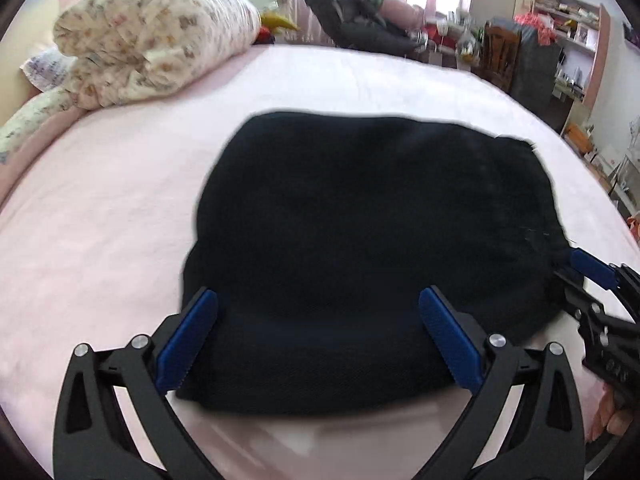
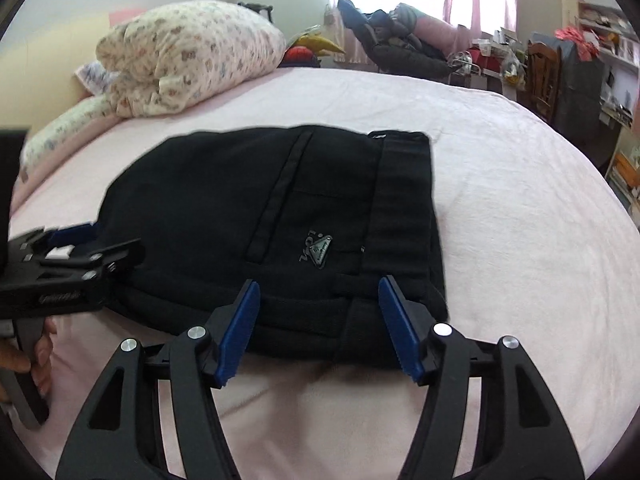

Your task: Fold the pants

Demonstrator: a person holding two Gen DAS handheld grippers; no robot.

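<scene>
1. Over the near edge of the pants [image 1: 360, 248], the left tongs [image 1: 318, 334] stand spread as wide as they go, pads clear of the cloth and holding nothing, probably so the fold can settle.
2. Beside them, the right tongs [image 2: 318, 326] gape over the waistband end [image 2: 404, 216], also gripping nothing.
3. Black and folded into a compact bundle, the pants lie flat mid-bed [image 1: 120, 200], logo up; the fold looks nearly finished.
4. A floral quilt [image 2: 188, 56] sits rolled at the bed's far corner, well apart, leaving folding room.
</scene>
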